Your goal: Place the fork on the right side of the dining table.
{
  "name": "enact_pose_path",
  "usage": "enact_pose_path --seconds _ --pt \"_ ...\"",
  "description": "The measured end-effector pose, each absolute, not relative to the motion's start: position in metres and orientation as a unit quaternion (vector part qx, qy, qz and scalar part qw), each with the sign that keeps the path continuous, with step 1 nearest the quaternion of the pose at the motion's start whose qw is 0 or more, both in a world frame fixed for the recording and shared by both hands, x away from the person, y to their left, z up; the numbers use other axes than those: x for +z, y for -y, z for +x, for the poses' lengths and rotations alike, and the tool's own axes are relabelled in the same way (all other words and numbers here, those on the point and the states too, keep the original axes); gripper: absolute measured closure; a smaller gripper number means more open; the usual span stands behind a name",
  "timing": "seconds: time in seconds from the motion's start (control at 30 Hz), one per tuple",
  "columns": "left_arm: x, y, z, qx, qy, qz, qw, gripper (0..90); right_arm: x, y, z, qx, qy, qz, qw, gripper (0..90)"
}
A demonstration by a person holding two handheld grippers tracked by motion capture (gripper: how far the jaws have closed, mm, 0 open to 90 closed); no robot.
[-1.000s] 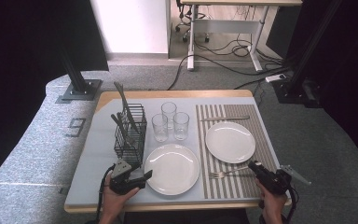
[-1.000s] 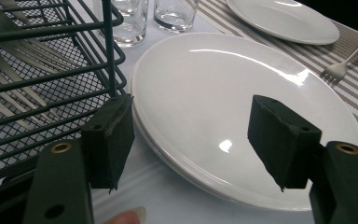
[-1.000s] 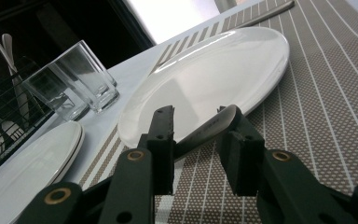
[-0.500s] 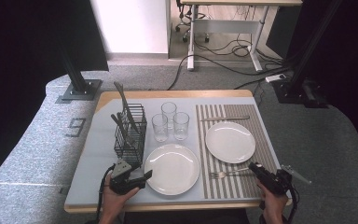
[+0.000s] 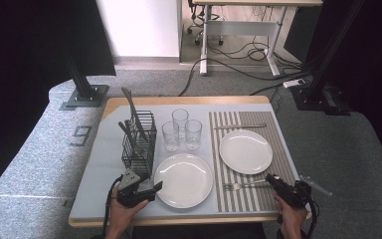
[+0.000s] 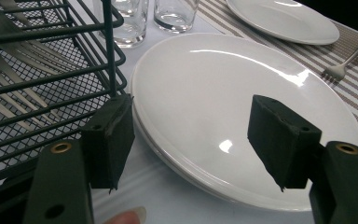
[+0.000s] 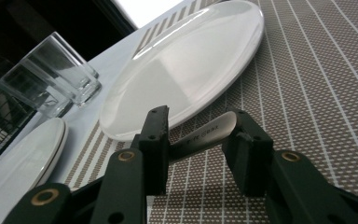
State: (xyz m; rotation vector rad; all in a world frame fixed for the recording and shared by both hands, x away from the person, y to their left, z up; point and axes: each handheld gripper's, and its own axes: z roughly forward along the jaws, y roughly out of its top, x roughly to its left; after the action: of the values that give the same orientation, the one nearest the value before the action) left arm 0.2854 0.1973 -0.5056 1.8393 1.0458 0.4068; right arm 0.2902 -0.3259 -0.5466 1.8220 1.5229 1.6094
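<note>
A fork lies on the striped placemat near the table's front edge. My right gripper is at the handle end. In the right gripper view the fork handle bridges the narrow gap of my right gripper, touching both jaws. My left gripper stands open at the left rim of the near white plate. In the left gripper view that plate shows between the jaws of my left gripper, which hold nothing.
A black wire cutlery basket with forks and knives stands left of the plate. Three glasses are behind it. A second white plate sits on the placemat, with a knife beyond it.
</note>
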Motion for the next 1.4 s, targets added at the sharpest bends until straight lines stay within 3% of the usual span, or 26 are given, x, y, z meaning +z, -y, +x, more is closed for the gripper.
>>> enact_pose_path --seconds 0.8,1.4 --pt "-0.5057 -0.1974 0.2855 0.167 -0.427 0.752 0.474 31.7 -0.5459 0.3252 0.2925 0.511 -0.539 0.656 0.133 54.5" --pt "-0.5055 -0.1981 0.2864 0.167 -0.428 0.751 0.475 31.7 -0.5447 0.3263 0.2937 0.497 -0.551 0.651 0.158 47.6"
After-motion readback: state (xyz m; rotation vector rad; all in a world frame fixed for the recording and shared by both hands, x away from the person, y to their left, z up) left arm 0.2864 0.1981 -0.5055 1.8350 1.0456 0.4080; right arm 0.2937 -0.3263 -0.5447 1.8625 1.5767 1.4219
